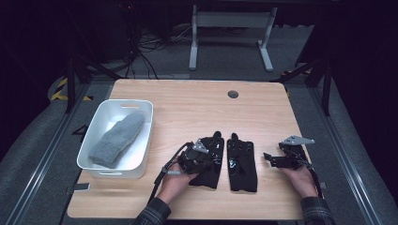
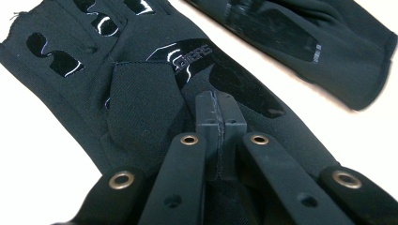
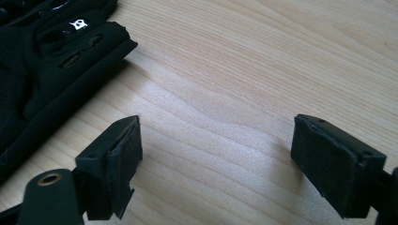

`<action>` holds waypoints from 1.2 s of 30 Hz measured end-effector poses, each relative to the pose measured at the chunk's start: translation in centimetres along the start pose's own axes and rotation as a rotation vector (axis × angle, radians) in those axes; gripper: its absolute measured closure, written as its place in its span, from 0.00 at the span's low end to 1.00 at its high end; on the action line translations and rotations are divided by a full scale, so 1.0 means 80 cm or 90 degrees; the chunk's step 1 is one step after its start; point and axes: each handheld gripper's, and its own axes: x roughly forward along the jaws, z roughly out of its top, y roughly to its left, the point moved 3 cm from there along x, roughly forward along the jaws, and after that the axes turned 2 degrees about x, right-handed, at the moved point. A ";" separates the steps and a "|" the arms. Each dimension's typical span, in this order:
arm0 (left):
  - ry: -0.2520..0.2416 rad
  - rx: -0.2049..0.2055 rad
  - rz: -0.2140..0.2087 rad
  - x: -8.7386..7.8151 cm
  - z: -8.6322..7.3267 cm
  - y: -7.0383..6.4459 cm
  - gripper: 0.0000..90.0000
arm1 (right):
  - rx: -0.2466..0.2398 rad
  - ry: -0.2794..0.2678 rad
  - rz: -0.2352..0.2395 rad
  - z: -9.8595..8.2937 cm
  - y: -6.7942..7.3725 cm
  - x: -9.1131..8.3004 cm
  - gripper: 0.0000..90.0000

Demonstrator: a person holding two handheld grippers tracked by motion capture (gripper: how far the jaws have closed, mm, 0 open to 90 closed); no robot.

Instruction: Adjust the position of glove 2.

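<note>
My left gripper (image 2: 217, 119) is pressed together on the left black glove (image 1: 209, 161), which lies flat on the bench (image 1: 187, 108); my right gripper (image 3: 216, 161) hovers spread apart beside the second glove (image 1: 242, 161). Two gloves remain out (one grey mitt (image 1: 117, 139) already sits in the single white bin (image 1: 145, 140)).

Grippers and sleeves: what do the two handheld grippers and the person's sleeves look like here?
Both are black. The left gripper and the right gripper each carry a grey three-cornered plate on top, and a dark cable trails from each. In the gripper views the jaws are matte black blocks on flat black links with brass-coloured rivets. The person's sleeves are dark plaid.
</note>
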 end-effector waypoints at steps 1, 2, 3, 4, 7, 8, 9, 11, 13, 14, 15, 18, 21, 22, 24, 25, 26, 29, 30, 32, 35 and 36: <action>0.001 0.002 0.001 -0.001 -0.001 0.000 1.00 | 0.001 0.000 -0.001 0.000 0.000 0.000 0.20; -0.001 0.000 0.000 -0.001 -0.001 0.000 1.00 | 0.001 0.000 0.000 0.000 0.000 0.000 0.20; -0.006 0.003 0.003 -0.003 -0.001 0.000 0.99 | 0.001 0.000 0.000 0.000 0.000 0.000 0.20; -0.014 0.001 0.007 -0.006 0.000 0.000 0.93 | 0.001 0.000 0.000 0.000 0.000 0.000 0.20; -0.026 -0.008 0.025 -0.019 0.000 0.005 0.77 | 0.001 0.000 -0.001 0.000 0.000 0.000 0.20; -0.026 -0.008 0.025 -0.019 0.000 0.005 0.71 | 0.001 0.000 -0.001 0.000 0.000 0.000 0.20; -0.028 -0.015 0.040 -0.028 -0.002 0.011 0.71 | 0.001 0.000 0.000 0.000 0.000 0.000 0.20; -0.029 -0.017 0.047 -0.032 -0.003 0.013 0.63 | 0.001 0.000 -0.001 0.000 0.000 0.000 0.20; -0.031 -0.026 0.069 -0.039 -0.008 0.023 0.59 | 0.000 0.000 0.000 0.000 0.000 0.000 0.20; -0.032 -0.032 0.076 -0.041 -0.009 0.027 0.58 | 0.001 0.000 -0.001 0.000 0.000 0.000 0.20; -0.030 -0.040 0.085 -0.042 -0.011 0.032 0.57 | 0.000 0.000 0.000 0.000 0.000 0.000 0.20; -0.035 -0.056 0.088 -0.043 -0.014 0.042 0.55 | 0.001 0.000 -0.001 0.000 0.000 0.000 0.20; -0.032 -0.075 0.083 -0.037 -0.017 0.050 0.56 | 0.001 0.000 0.000 0.000 0.000 0.000 0.20; -0.032 -0.075 0.083 -0.037 -0.017 0.050 0.57 | 0.001 0.000 -0.001 0.000 0.000 0.000 0.20; -0.025 -0.080 0.080 -0.032 -0.019 0.051 0.60 | 0.001 0.000 -0.001 0.000 0.000 0.000 0.20; -0.020 -0.079 0.078 -0.029 -0.019 0.051 0.60 | 0.000 0.000 0.000 0.000 0.000 0.000 0.20; -0.016 -0.074 0.083 -0.026 -0.020 0.050 0.62 | 0.000 0.000 0.000 0.000 0.000 0.000 0.20; -0.012 -0.065 0.097 -0.023 -0.020 0.045 0.73 | 0.000 -0.001 -0.001 0.000 0.000 0.000 0.20; -0.012 -0.059 0.101 -0.022 -0.019 0.045 0.79 | 0.000 0.000 -0.001 0.000 0.000 0.000 0.20; -0.013 -0.063 0.104 -0.021 -0.019 0.043 0.87 | 0.000 0.000 -0.001 0.000 0.000 0.000 0.20; -0.017 -0.073 0.098 -0.021 -0.019 0.044 0.95 | 0.000 0.000 -0.002 0.000 0.000 0.000 0.20; -0.019 -0.076 0.098 -0.021 -0.019 0.044 0.96 | 0.000 0.000 -0.002 0.000 0.000 0.000 0.20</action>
